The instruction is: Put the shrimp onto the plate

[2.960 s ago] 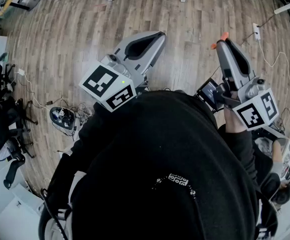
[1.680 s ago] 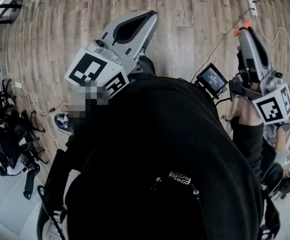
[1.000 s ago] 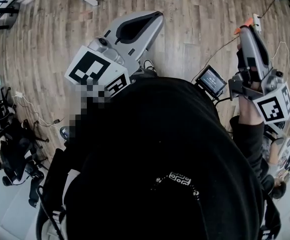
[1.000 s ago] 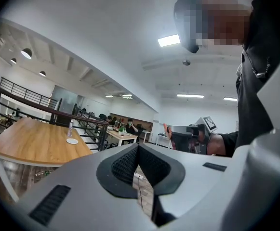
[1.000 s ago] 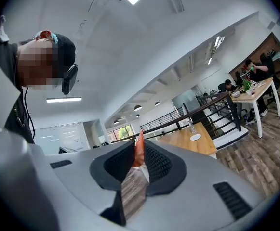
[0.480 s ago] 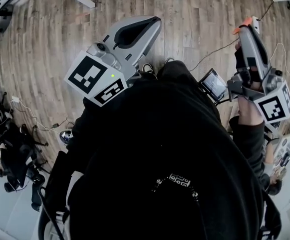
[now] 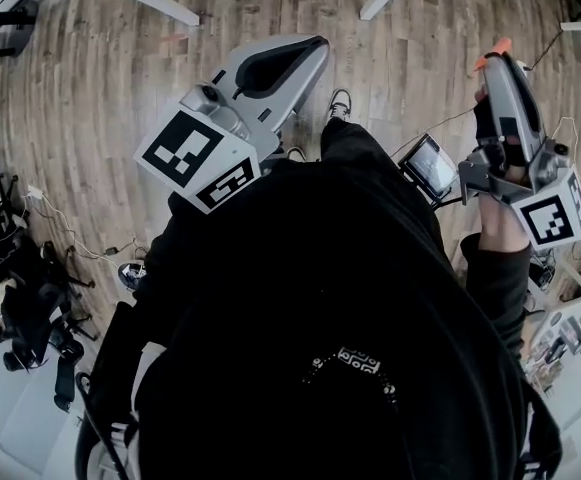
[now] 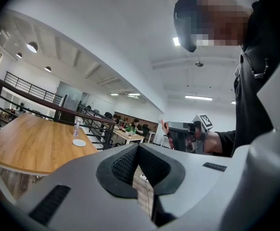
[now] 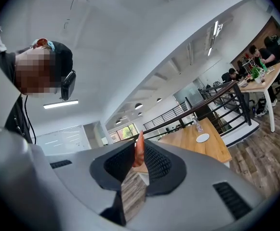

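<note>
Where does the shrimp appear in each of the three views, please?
Head view: the shrimp sticks out of the right gripper at its tip, upper right.
Left gripper view: small, right of centre, at that gripper's tip.
Right gripper view: centre, pinched between the jaws.
Landmark: the wooden table with the white plate, in both gripper views.

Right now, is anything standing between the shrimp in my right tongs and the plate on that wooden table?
Nothing visible does. The right tongs are clamped on the shrimp, and in the right gripper view the plate lies on the wooden table ahead, with only wood floor short of it.
</note>
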Available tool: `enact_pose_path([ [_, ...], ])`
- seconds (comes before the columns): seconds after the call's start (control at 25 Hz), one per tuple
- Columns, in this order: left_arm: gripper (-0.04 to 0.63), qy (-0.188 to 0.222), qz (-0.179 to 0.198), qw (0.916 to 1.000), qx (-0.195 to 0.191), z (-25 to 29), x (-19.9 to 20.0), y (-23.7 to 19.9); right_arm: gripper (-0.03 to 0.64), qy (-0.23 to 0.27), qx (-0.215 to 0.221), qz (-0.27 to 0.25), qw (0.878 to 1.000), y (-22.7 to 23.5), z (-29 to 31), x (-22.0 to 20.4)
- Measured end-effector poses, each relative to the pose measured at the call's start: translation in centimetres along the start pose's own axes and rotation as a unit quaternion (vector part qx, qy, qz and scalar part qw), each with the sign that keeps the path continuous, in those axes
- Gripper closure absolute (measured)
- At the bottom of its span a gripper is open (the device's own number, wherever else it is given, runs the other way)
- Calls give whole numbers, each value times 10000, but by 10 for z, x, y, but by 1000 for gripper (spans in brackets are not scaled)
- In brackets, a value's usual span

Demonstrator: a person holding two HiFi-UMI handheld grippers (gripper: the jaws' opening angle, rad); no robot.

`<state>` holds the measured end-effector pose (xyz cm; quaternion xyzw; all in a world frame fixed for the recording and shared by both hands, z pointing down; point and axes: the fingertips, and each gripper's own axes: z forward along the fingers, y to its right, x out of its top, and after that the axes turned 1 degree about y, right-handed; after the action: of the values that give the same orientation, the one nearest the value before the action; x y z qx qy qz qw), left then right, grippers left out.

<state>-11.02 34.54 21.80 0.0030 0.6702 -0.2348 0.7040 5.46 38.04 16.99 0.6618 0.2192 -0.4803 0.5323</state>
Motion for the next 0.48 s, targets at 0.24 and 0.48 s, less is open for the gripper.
enact_pose_path([
  [0.24, 591, 136, 102, 9994, 296, 55, 29, -28, 548, 70, 211, -14, 9998, 34, 29, 30],
  [0.48, 592, 243, 153, 9968, 750, 101, 46, -46, 548, -14, 276, -201, 9994, 58, 51, 33],
])
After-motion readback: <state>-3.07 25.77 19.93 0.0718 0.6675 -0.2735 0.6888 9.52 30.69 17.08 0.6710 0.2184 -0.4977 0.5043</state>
